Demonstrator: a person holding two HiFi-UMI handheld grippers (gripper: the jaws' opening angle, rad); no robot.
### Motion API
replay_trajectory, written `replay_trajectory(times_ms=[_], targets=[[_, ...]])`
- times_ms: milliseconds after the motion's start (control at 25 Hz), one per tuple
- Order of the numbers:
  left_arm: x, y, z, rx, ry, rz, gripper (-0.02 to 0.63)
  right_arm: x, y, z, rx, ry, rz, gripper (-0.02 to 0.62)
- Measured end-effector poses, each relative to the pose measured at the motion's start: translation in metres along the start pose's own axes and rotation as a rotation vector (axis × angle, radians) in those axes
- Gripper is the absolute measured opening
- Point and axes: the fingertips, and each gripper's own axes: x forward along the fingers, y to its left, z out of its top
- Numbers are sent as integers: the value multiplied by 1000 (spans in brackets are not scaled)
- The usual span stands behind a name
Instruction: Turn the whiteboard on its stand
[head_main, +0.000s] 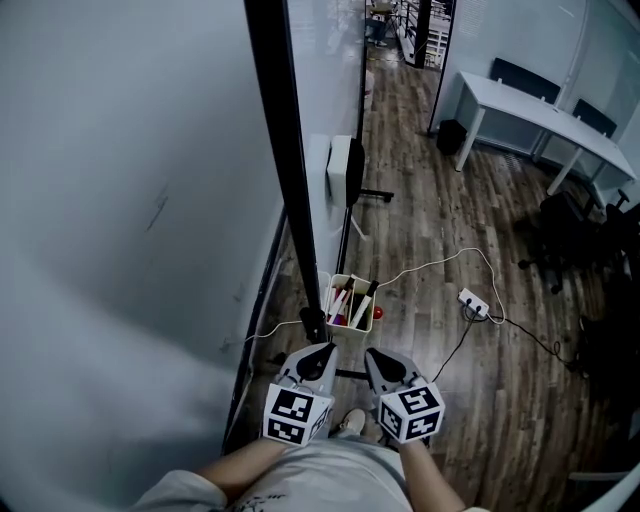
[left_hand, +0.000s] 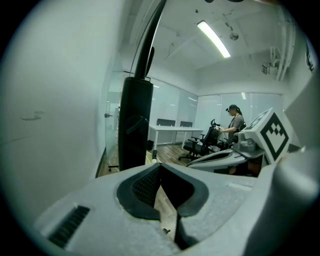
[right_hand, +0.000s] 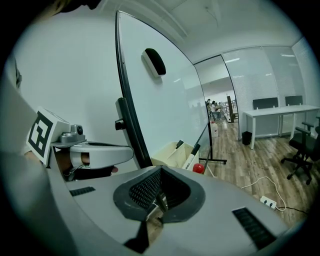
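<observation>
Far left: whiteboard (head_main: 120, 200), seen nearly edge-on, with its long black frame edge (head_main: 285, 150) running upright and away. Just right of that edge's lower end: left gripper (head_main: 318, 362), jaws closed on nothing, tip close beside the frame; touching or not, hard to tell. Next right: right gripper (head_main: 380, 365), likewise closed and empty, slightly farther off. Beyond both: box of markers (head_main: 350, 305). Probably the left hand's push, being nearer.

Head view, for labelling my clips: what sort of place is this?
Probably an office or meeting room: a large whiteboard on a stand, a long white desk, and a black office chair.
</observation>
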Motion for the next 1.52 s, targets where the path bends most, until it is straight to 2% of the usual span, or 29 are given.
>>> replay_trajectory(times_ms=[360,680,1520], targets=[[29,-31,-9,59,21,-96,11,-21,-25,-1,37,-31,-103,-5],[45,-43,-11,30,39,-130,11,-34,-36,-5,42,-20,-133,-5],[45,-41,-13,58,37,-136,11,-31,-30,-4,27,-23,-120,-5]])
